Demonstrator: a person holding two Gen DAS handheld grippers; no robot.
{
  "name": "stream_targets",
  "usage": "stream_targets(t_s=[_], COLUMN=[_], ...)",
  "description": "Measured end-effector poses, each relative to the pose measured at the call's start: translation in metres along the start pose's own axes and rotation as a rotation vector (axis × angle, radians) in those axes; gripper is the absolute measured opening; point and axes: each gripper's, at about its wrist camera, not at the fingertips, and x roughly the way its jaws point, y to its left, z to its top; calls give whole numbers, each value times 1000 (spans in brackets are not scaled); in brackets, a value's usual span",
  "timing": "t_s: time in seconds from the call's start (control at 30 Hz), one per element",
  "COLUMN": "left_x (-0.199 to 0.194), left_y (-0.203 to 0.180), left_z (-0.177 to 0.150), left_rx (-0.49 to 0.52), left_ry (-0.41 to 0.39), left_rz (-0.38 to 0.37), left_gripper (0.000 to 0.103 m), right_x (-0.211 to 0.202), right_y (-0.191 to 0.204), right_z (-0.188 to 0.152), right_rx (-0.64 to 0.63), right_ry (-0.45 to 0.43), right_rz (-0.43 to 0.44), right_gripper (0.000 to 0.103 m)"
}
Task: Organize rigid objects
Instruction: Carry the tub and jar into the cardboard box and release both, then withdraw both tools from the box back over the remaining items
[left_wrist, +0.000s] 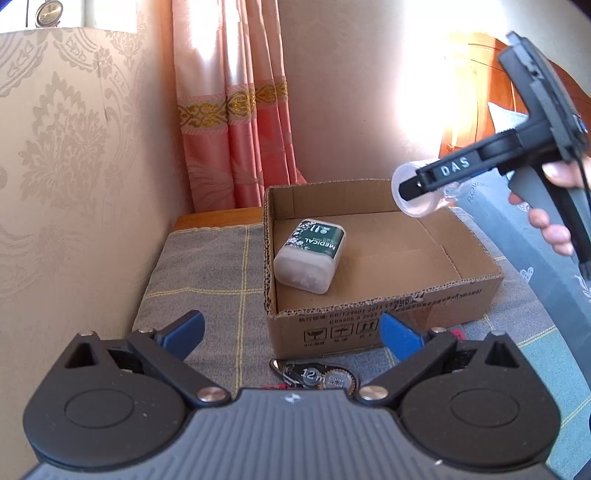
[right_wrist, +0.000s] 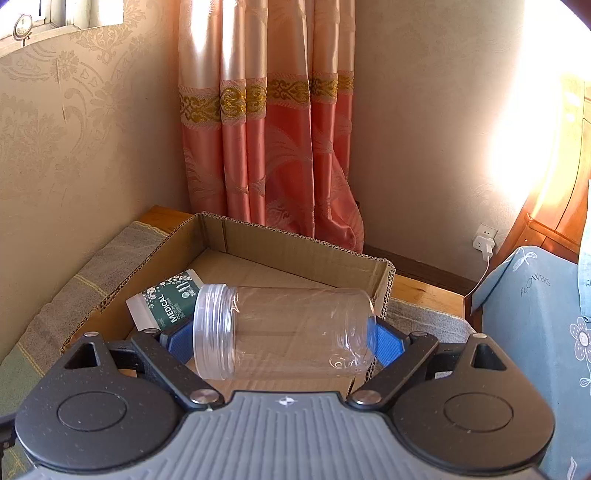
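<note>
An open cardboard box (left_wrist: 388, 306) stands on a grey checked cloth; it also shows in the right wrist view (right_wrist: 306, 251). A tub labelled MEDICAL (left_wrist: 310, 254) lies in its left part, also seen in the right wrist view (right_wrist: 166, 299). My right gripper (right_wrist: 284, 341) is shut on a clear plastic jar (right_wrist: 288, 328), held sideways above the box. In the left wrist view the jar (left_wrist: 417, 199) hangs over the box's far right corner. My left gripper (left_wrist: 291, 332) is open and empty, in front of the box. A small tape measure (left_wrist: 325, 378) lies just below it.
A patterned wall runs along the left and a pink curtain (left_wrist: 236, 122) hangs behind the box. A blue flowered cover (right_wrist: 535, 321) lies to the right. A wall socket with a plug (right_wrist: 485, 240) sits low on the far wall.
</note>
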Motion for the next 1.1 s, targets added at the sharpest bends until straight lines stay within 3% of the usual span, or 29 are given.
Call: stream_targets(t_s=[0.2, 0.33, 0.5, 0.8, 1.1], left_x=[-14, -20, -15, -17, -24], left_y=[-5, -2, 3, 7, 14], left_z=[-15, -19, -20, -26, -38], left_rx=[35, 22, 8, -9, -40], left_ry=[6, -5, 11, 26, 30], left_rz=[44, 27, 42, 50, 58], left_gripper=[101, 101, 101, 101, 101], right_x=[31, 41, 31, -2, -53], right_y=[6, 8, 19, 26, 38], right_z=[27, 30, 21, 2, -55], right_rx=[23, 34, -1, 14, 9], right_ry=[7, 16, 23, 12, -33], right_rz=[-13, 2, -29, -3, -20], right_gripper=[95, 103, 103, 103, 103])
